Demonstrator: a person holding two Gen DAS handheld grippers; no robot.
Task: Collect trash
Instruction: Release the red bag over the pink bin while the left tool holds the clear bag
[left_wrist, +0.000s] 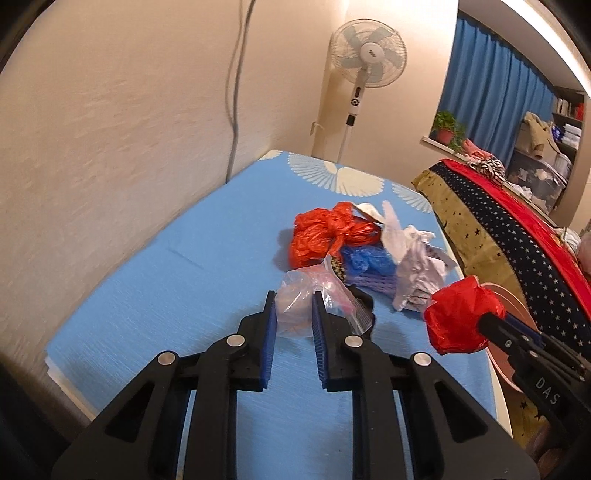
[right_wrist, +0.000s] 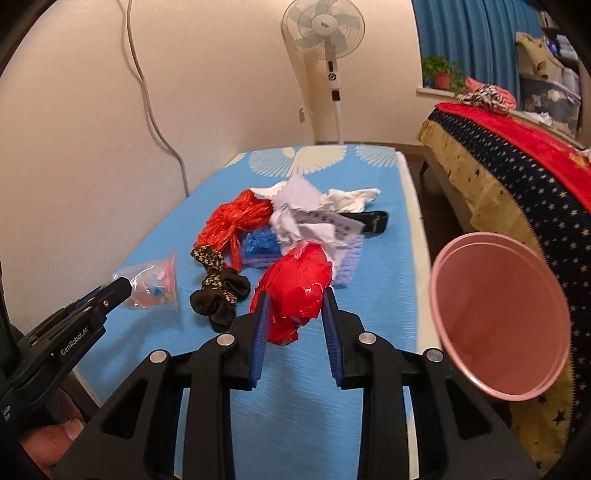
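On left hand-held gripper (right_wrist: 122, 286) "GenRobot.AI" (clamping clear bag (right_wrist: 153, 286)); right hand-held gripper (left_wrist: 480, 319), "DAS", clamping red wad (left_wrist: 460, 317).

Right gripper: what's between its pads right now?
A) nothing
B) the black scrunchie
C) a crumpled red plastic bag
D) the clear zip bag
C: the right gripper is clamped on the crumpled red bag, lifted off the blue table; the clear zip bag sits in the left gripper, and the scrunchie lies on the table.
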